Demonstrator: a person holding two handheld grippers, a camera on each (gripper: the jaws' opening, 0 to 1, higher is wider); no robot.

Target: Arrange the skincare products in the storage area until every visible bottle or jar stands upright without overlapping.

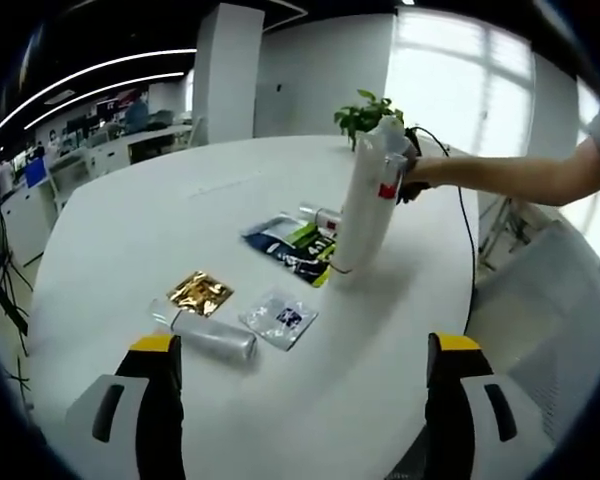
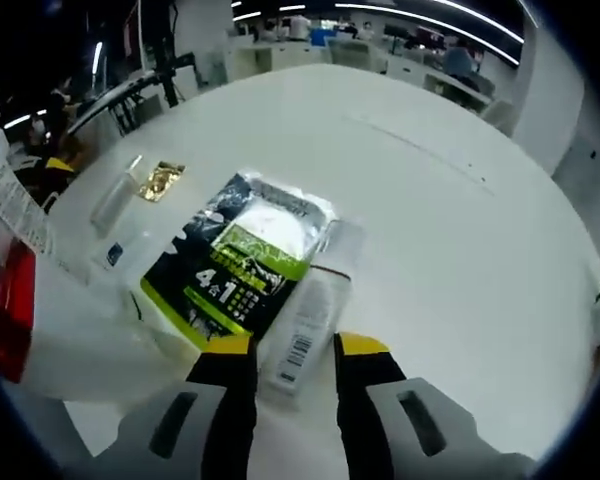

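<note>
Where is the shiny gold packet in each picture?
Left gripper view: the gold packet lies left of centre on the white table, just above the lying clear tube.
Right gripper view: the gold packet sits small at upper left, beside the clear tube.
Shared landmark: the dark and green sachet at the middle of the table.

tall white bottle [image 2: 40,310] cut off at left edge, label print [image 2: 230,275] on dark pouch blurred
</note>
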